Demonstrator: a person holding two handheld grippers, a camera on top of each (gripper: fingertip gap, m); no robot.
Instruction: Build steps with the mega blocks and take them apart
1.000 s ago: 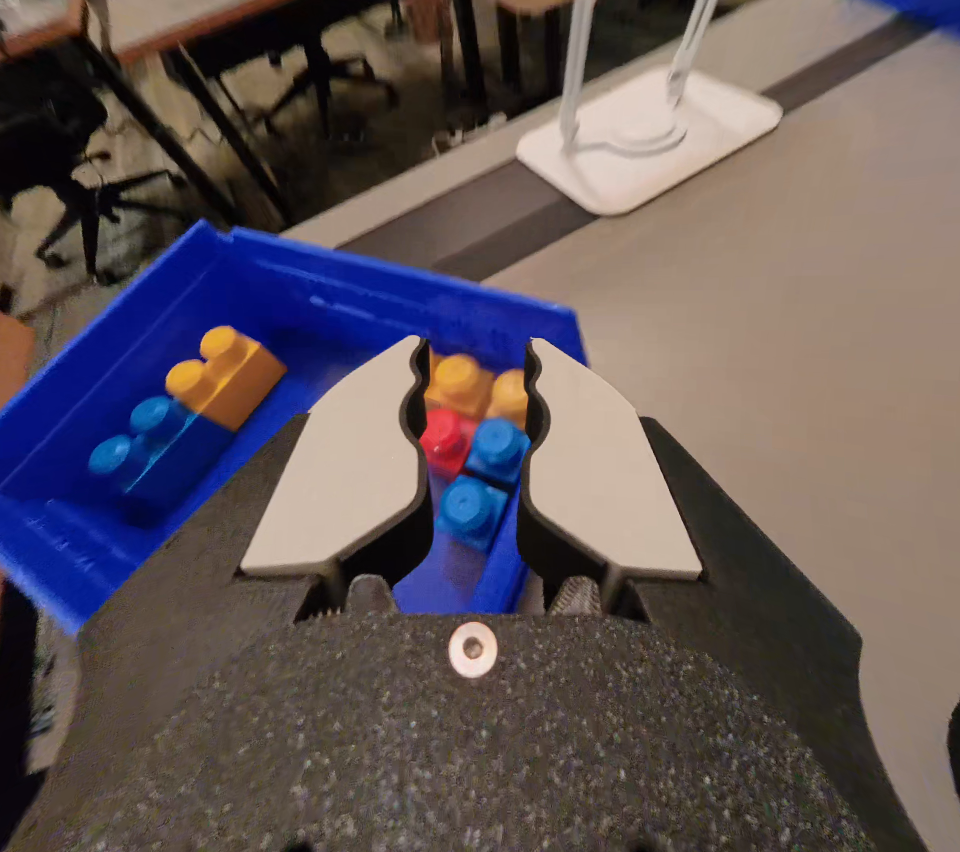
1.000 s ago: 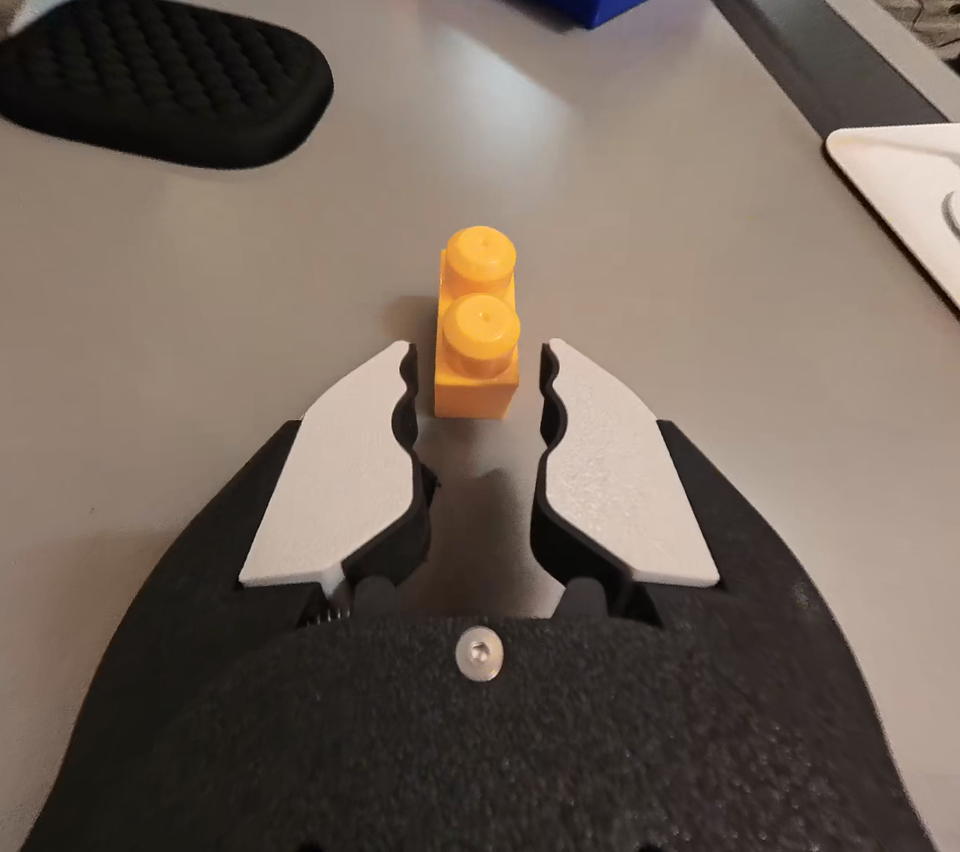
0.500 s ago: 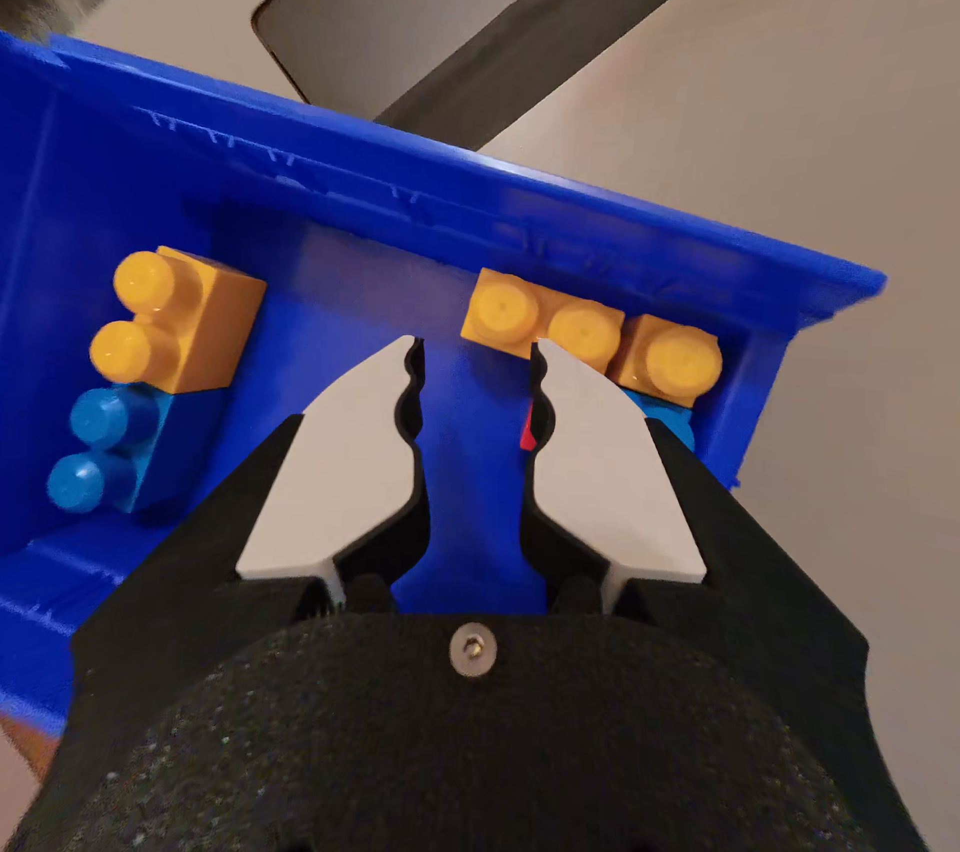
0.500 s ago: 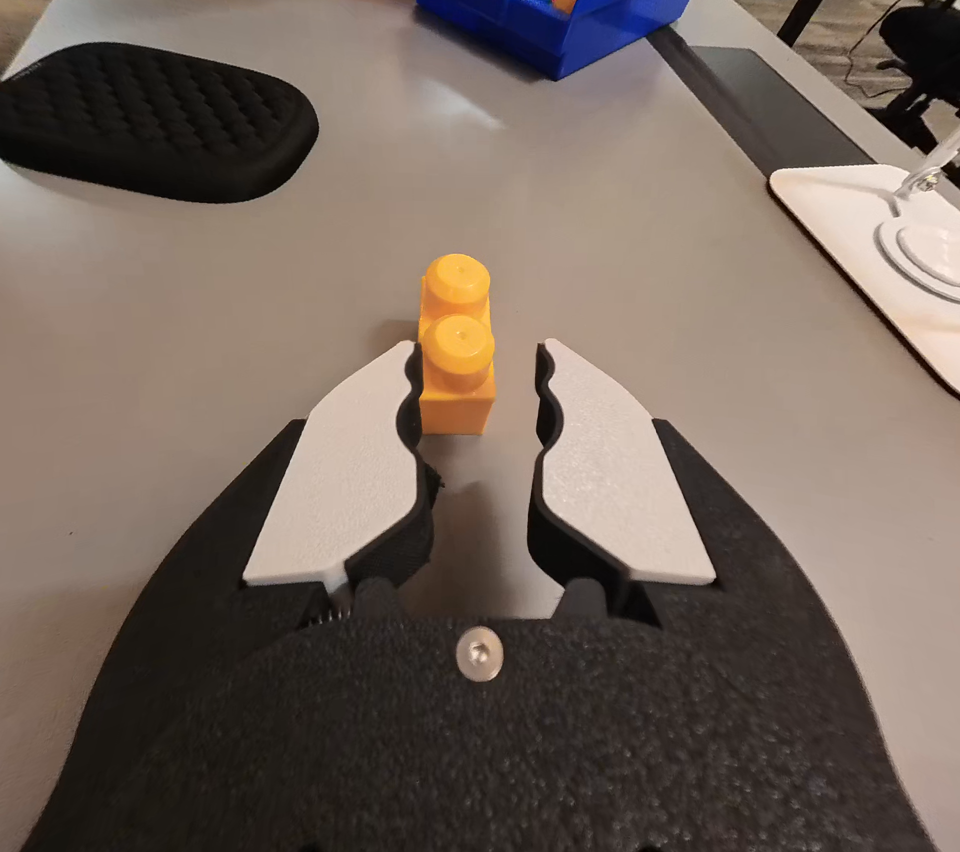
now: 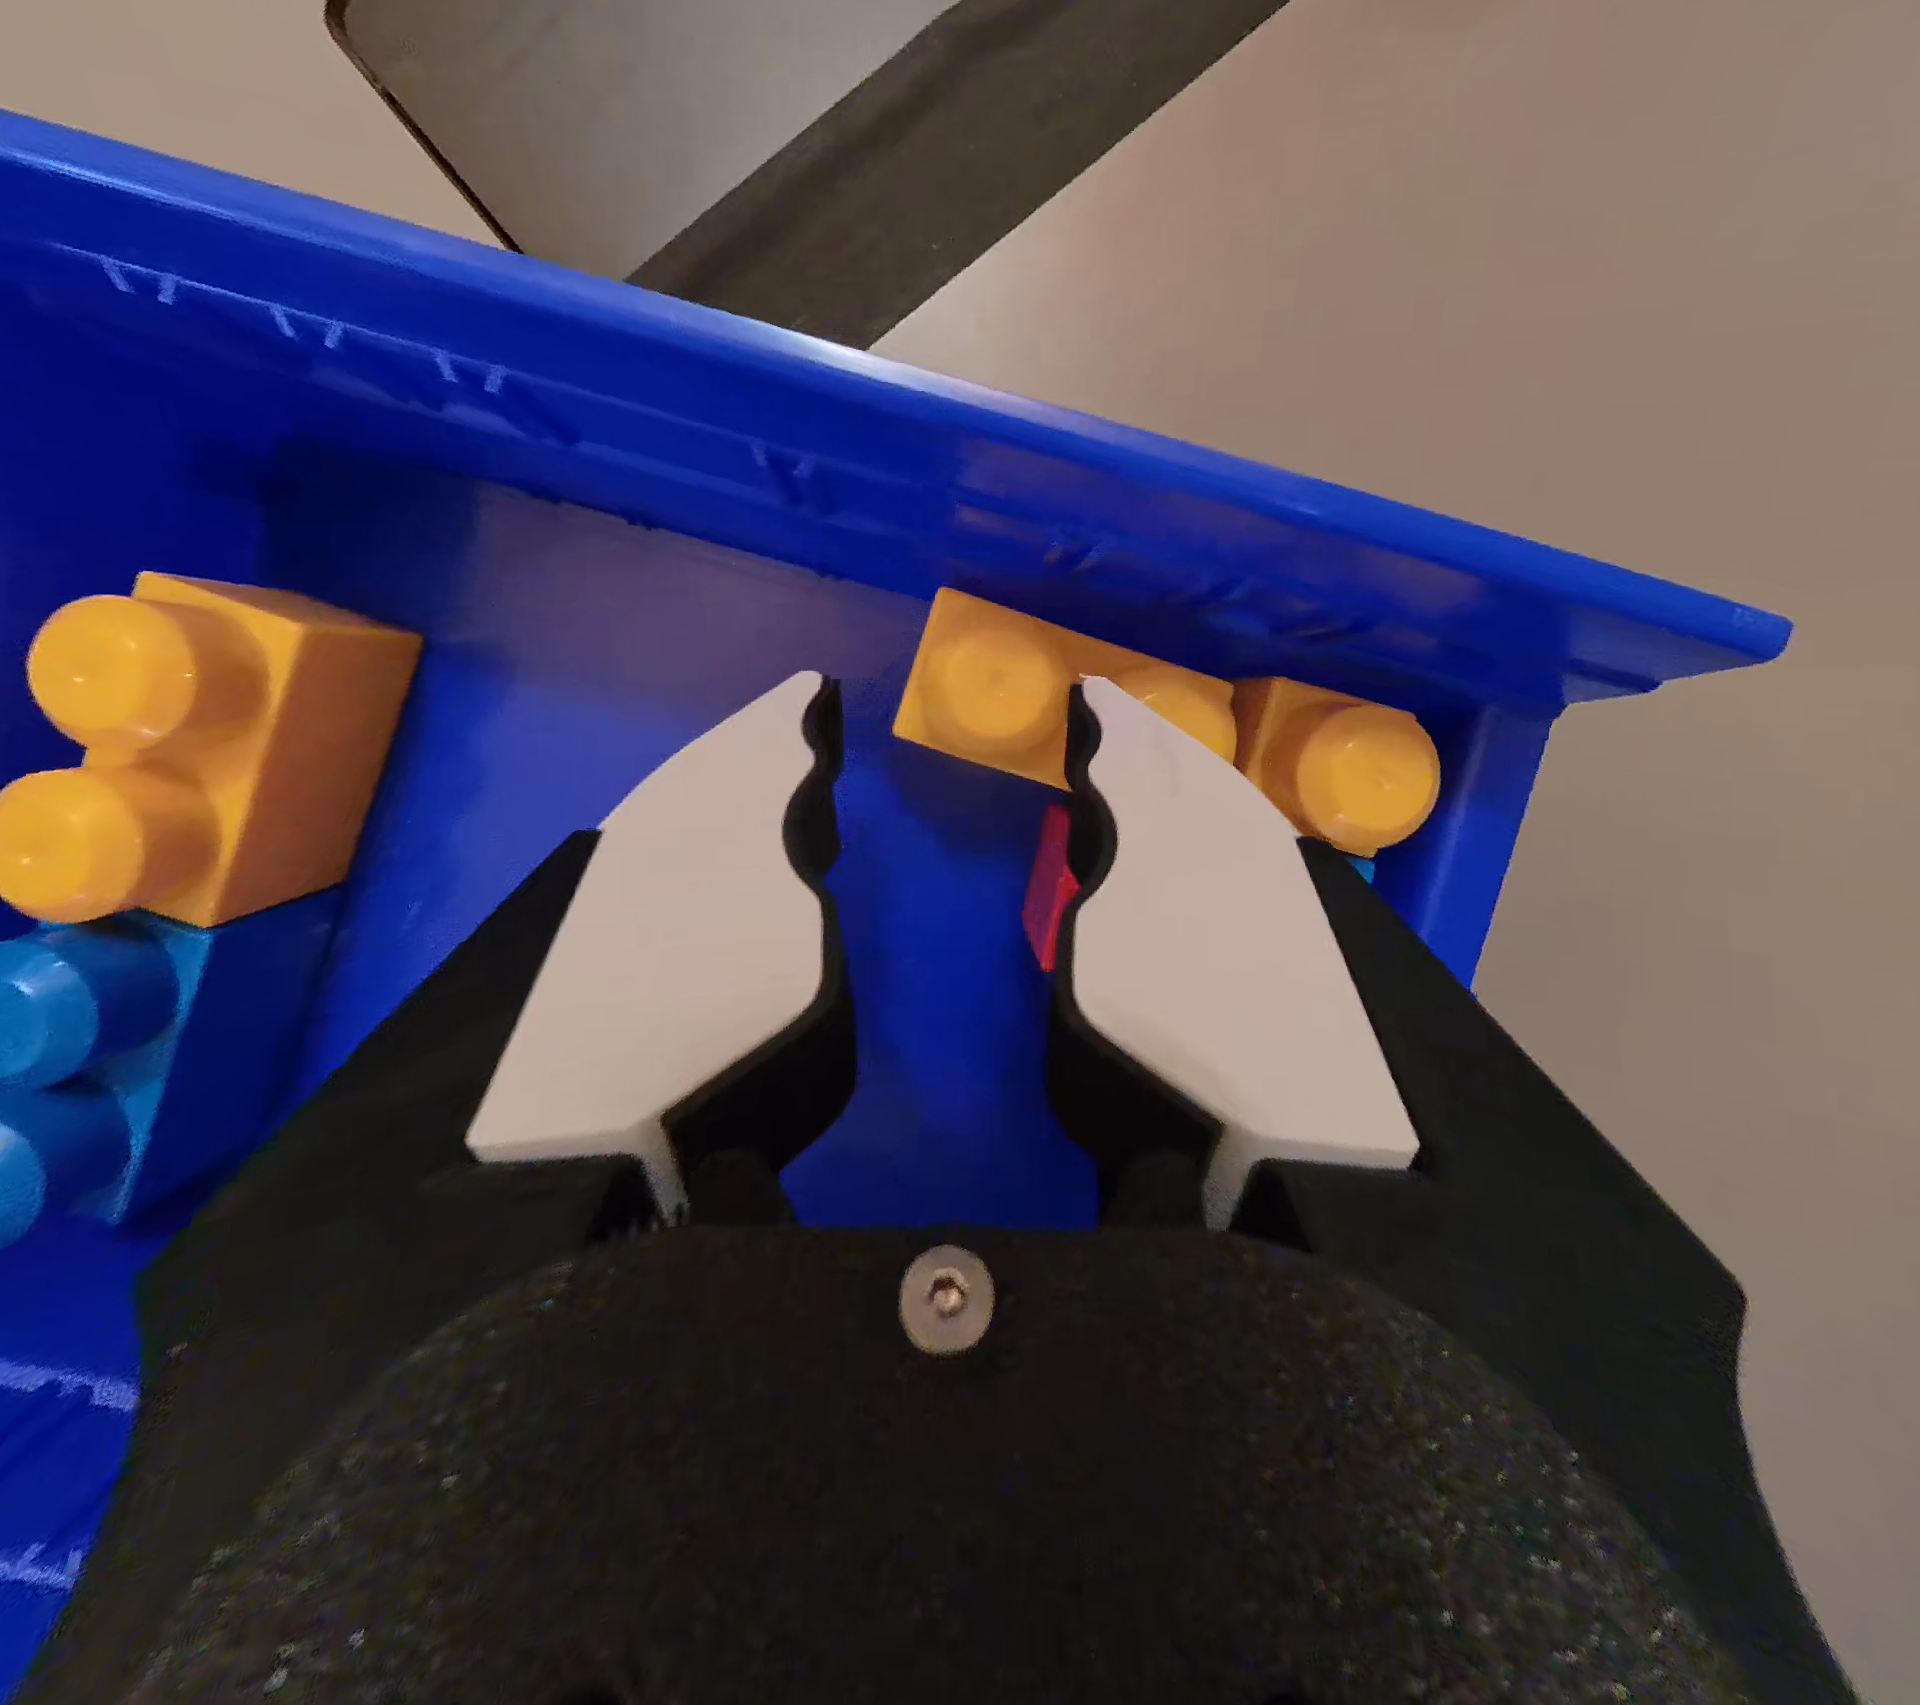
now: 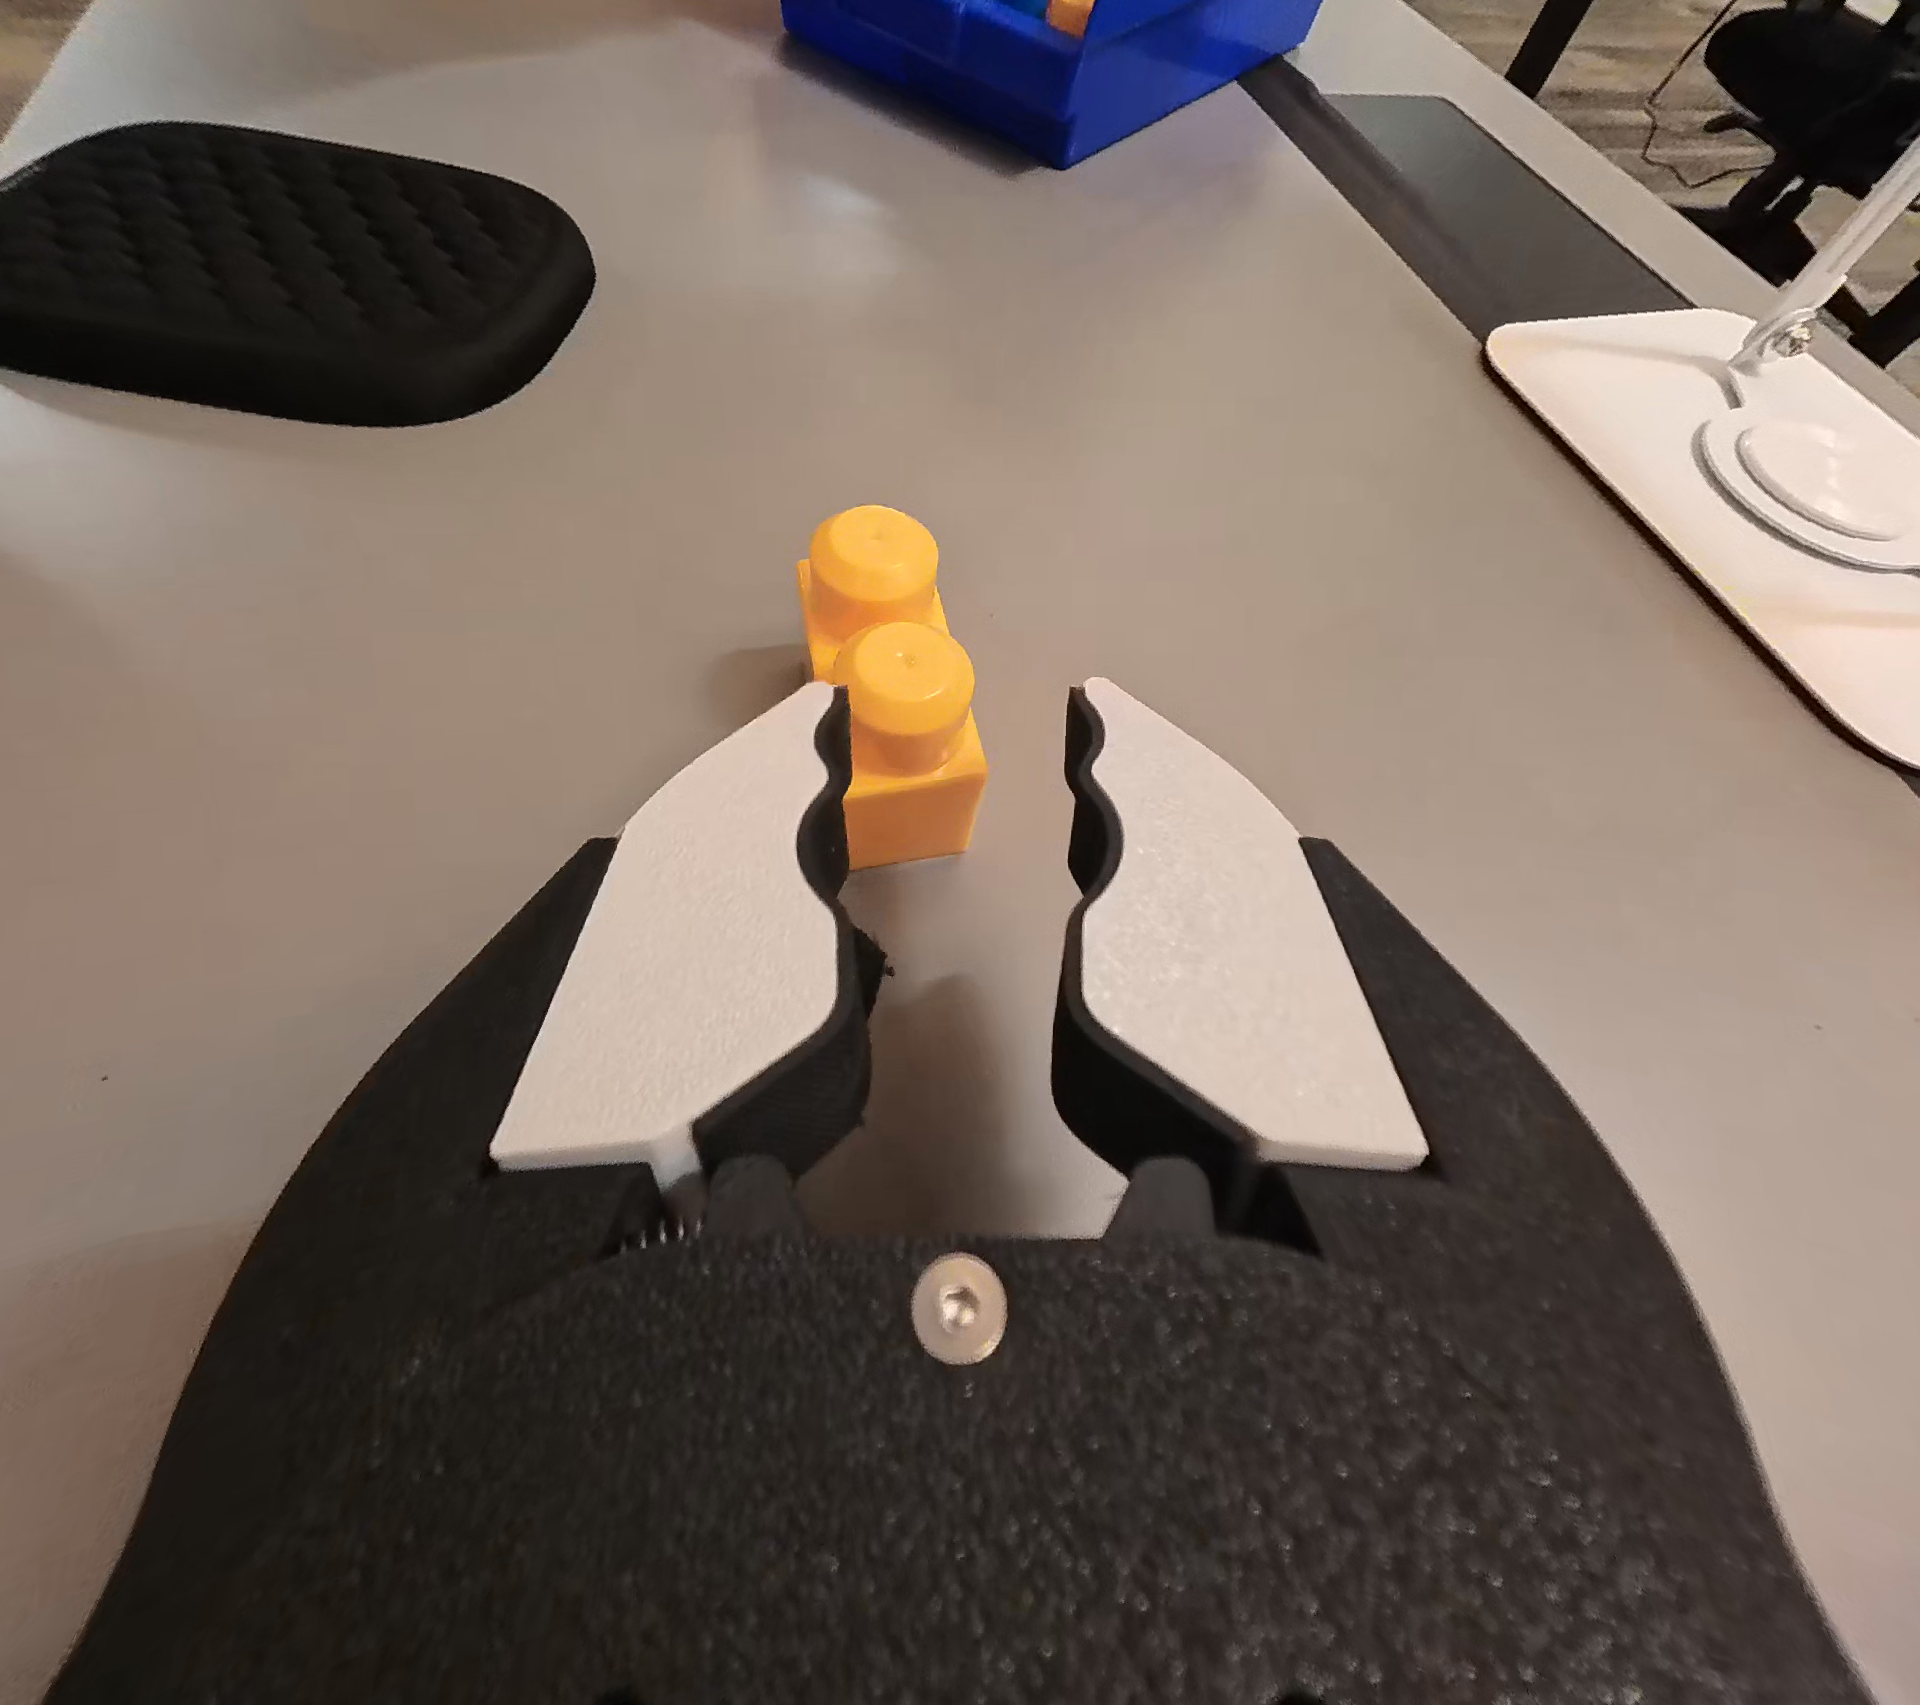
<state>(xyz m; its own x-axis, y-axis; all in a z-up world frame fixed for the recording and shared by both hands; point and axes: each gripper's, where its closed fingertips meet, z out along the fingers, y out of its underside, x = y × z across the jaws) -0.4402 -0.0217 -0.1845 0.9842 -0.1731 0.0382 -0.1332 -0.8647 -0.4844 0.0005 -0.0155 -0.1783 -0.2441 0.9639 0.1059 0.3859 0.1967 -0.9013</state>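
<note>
Left gripper (image 5: 945,689): fingers standing apart inside the blue bin (image 5: 935,429), nosing toward an orange block (image 5: 987,694) lying against the far wall.
Right gripper (image 6: 951,699): fingers apart, straddling the two-stud orange block (image 6: 894,689) sitting on the grey worktop (image 6: 1143,408).
Advice: centre the left fingers on the block's flat sides before closing, avoiding the red block (image 5: 1049,886) alongside.

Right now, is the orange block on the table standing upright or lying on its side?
Upright: the orange block rests on the table with both studs pointing up.
</note>
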